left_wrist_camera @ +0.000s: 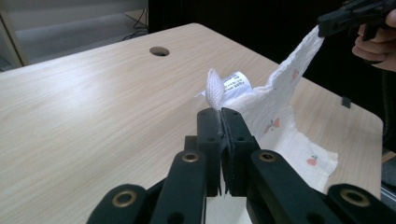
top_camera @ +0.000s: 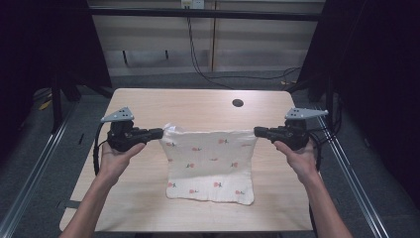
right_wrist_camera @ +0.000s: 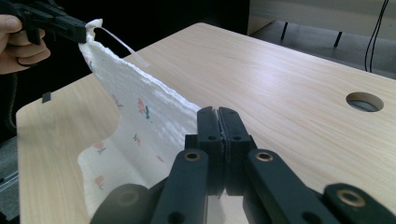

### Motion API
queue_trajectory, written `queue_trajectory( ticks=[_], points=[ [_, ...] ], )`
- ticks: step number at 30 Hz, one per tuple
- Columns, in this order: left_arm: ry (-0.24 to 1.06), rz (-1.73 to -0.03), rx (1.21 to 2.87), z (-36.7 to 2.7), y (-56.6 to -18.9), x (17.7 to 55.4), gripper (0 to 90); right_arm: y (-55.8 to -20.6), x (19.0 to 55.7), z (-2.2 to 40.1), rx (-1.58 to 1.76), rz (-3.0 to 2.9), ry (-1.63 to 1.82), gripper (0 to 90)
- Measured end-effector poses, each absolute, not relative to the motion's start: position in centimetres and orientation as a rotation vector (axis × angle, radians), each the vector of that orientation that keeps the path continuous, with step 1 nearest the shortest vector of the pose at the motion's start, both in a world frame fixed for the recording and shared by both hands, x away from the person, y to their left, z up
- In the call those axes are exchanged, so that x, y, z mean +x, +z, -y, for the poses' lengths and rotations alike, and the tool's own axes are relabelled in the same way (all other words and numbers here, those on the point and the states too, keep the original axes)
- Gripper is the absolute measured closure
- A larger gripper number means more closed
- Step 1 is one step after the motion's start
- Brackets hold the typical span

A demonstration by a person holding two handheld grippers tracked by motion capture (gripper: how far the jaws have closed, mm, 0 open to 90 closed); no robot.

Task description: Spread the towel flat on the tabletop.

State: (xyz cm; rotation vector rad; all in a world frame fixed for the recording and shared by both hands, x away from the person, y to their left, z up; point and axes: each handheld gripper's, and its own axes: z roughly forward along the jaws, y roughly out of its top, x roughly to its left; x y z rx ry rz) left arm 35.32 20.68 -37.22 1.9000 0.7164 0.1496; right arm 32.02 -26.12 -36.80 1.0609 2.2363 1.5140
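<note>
1. The table (top_camera: 148, 106) stands in the middle, and the person's forearms come in over its near edge.
2. The cloth (top_camera: 210, 166) hangs between the two grippers; its lower part lies on the table's near half.
3. The left gripper (top_camera: 157, 133) is clamped on the cloth's upper left corner, above the table's left side.
4. The right gripper (top_camera: 258, 131) is clamped on the upper right corner, opposite.
5. A hole (top_camera: 237, 103) sits in the table's far right part, behind the cloth.
6. A tag (left_wrist_camera: 235, 81) sticks up at the left corner.
</note>
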Motion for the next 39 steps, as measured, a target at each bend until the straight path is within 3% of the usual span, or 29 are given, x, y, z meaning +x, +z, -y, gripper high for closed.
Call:
queue_trajectory(
  ticks=[18,39],
  points=[
    [0.13,-0.785,1.893,-20.8,-39.4,37.5,87.3,-39.4,37.4,25.0,1.158,-2.236,1.4,88.8],
    [0.114,-0.893,1.911,-19.7,-42.9,42.2,86.7,-43.2,40.5,24.3,1.259,-2.215,1.336,88.7]
  ],
)
